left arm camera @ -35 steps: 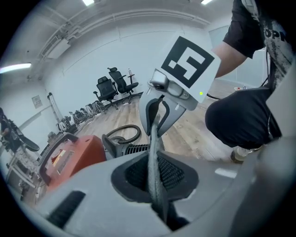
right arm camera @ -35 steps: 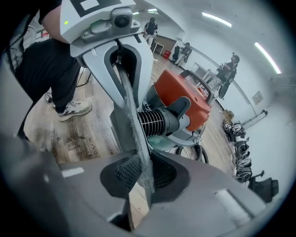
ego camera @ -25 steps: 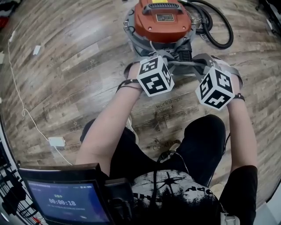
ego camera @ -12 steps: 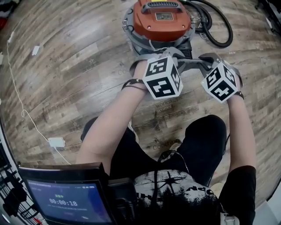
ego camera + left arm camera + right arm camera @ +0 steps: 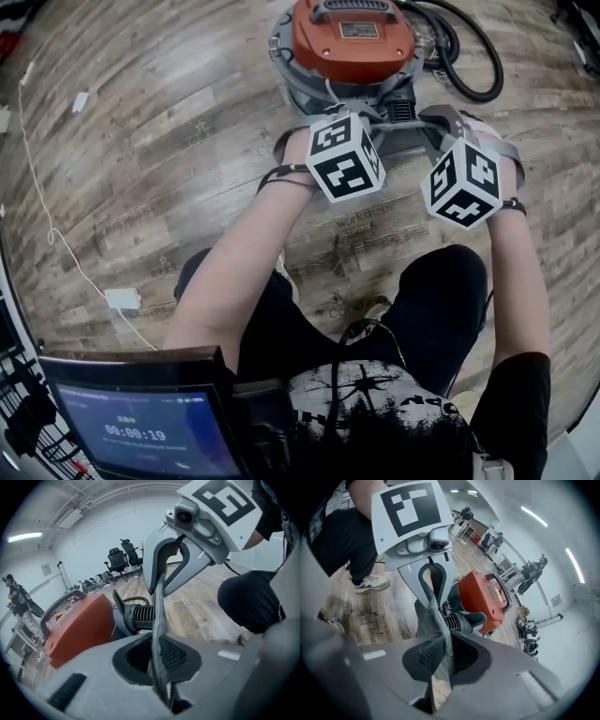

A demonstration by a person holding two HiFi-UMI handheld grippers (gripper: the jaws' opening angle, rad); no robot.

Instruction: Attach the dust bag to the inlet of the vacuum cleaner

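Head view, left to right. A white cable (image 5: 37, 169) runs down the wood floor (image 5: 169, 122) at 9 o'clock and ends at a white adapter (image 5: 122, 300). A screen (image 5: 150, 433) sits at 7 o'clock; its timer reads one second more than in the earlier frames.

My left gripper (image 5: 157, 660) is just above centre. Its jaws are nearly together, pinching a thin grey edge of the dust bag (image 5: 157, 603). The fabric runs taut from my left pads (image 5: 174, 656) straight across to my right gripper (image 5: 440, 657). There the jaws are likewise almost closed, and they clamp the bag's other edge.

The bag hangs between the two grippers, just in front of the vacuum (image 5: 352, 42) at 12 o'clock. It lies close to the ribbed black port (image 5: 400, 111) at the vacuum's near side. Whether it touches the port I cannot tell.

A black hose (image 5: 473, 70) loops on the floor at 1 o'clock. My knees and one shoe (image 5: 375, 309) fill 6 o'clock.

Compared with one second ago, my left gripper's cube has shifted slightly toward 3 o'clock, closer under the port. The right cube stands almost where it was, a little lower than half a second ago. Both grips on the bag are unchanged.
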